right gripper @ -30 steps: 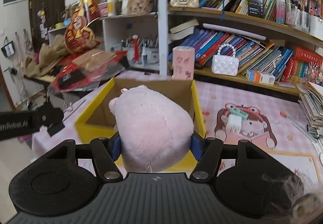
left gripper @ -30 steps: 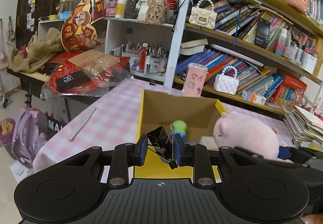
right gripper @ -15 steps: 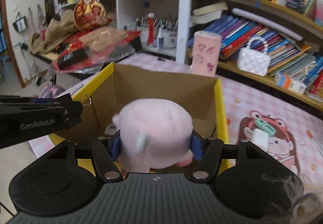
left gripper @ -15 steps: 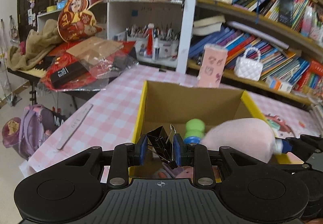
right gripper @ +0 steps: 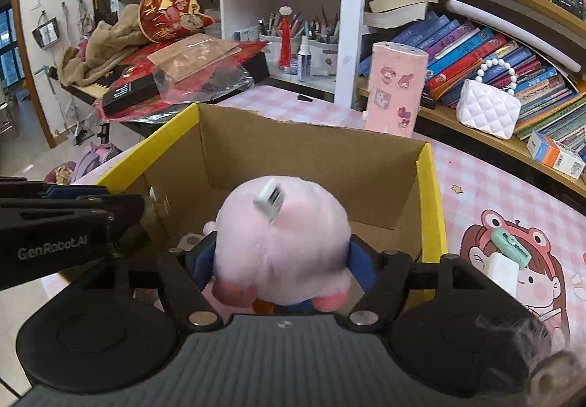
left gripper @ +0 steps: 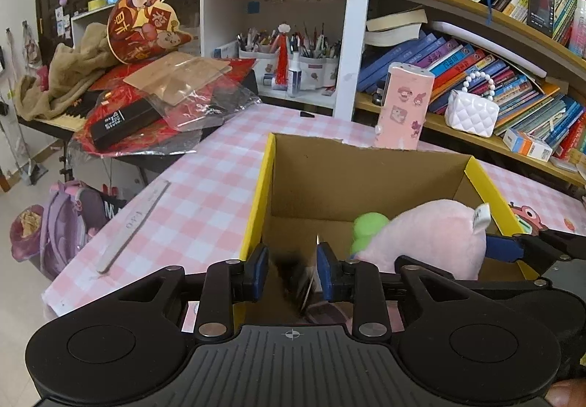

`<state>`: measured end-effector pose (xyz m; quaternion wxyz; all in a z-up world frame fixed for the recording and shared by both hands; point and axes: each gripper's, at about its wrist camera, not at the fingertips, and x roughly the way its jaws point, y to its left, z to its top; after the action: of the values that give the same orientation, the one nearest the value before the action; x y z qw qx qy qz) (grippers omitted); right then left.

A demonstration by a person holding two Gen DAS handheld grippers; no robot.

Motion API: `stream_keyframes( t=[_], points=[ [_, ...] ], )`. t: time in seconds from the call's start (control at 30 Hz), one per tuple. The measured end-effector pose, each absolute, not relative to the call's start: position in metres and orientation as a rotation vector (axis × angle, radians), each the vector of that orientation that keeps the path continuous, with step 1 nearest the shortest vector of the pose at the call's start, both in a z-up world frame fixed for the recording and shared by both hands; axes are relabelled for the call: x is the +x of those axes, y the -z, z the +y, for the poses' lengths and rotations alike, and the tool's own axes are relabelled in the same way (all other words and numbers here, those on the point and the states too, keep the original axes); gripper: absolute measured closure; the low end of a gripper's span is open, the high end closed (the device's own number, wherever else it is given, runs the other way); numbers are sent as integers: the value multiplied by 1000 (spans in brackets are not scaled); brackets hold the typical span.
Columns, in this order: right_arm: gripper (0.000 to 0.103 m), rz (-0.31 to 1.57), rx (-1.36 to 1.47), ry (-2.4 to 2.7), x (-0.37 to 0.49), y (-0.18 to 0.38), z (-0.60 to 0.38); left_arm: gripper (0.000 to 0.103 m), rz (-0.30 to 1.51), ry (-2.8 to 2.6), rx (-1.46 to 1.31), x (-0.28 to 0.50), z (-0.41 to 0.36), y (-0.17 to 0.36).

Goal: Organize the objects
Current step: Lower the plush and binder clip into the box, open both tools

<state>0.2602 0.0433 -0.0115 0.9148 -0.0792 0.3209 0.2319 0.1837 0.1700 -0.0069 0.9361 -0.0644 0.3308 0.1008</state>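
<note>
A cardboard box with yellow rims (left gripper: pixel 263 187) (right gripper: pixel 433 194) stands open on the pink checked table. My left gripper (left gripper: pixel 292 269) hangs over its near left corner and its jaws are opening. A black binder clip (left gripper: pixel 298 280) shows as a blur between the pads, off the left pad. My right gripper (right gripper: pixel 280 260) is over the box's near side, its jaws also opening. The pink plush toy (right gripper: pixel 282 242) (left gripper: pixel 428 238) sits between its pads and looks no longer squeezed. A green toy (left gripper: pixel 368 227) lies inside the box.
A metal ruler (left gripper: pixel 135 224) lies on the table's left edge. A pink sticker-covered case (left gripper: pixel 403 106) stands behind the box, a white quilted handbag (left gripper: pixel 472 112) on the bookshelf beyond. A cartoon mat with a mint clip (right gripper: pixel 511 245) lies to the right. A cluttered piano stands left.
Both grippers moved forward and down over the box. The left jaws parted and the binder clip is slipping out. The right jaws widened around the plush toy.
</note>
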Motion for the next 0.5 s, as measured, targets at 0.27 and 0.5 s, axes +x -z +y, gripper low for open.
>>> stream_keyframes(
  t=[0.27,0.5],
  points=[
    [26,611,-143,-433,243,-9,27,47,588,-194,-143,164,169,-16],
    [27,564,-127,-378,202,-33,9,34,531,-186,-168,129,169,-33]
  ],
)
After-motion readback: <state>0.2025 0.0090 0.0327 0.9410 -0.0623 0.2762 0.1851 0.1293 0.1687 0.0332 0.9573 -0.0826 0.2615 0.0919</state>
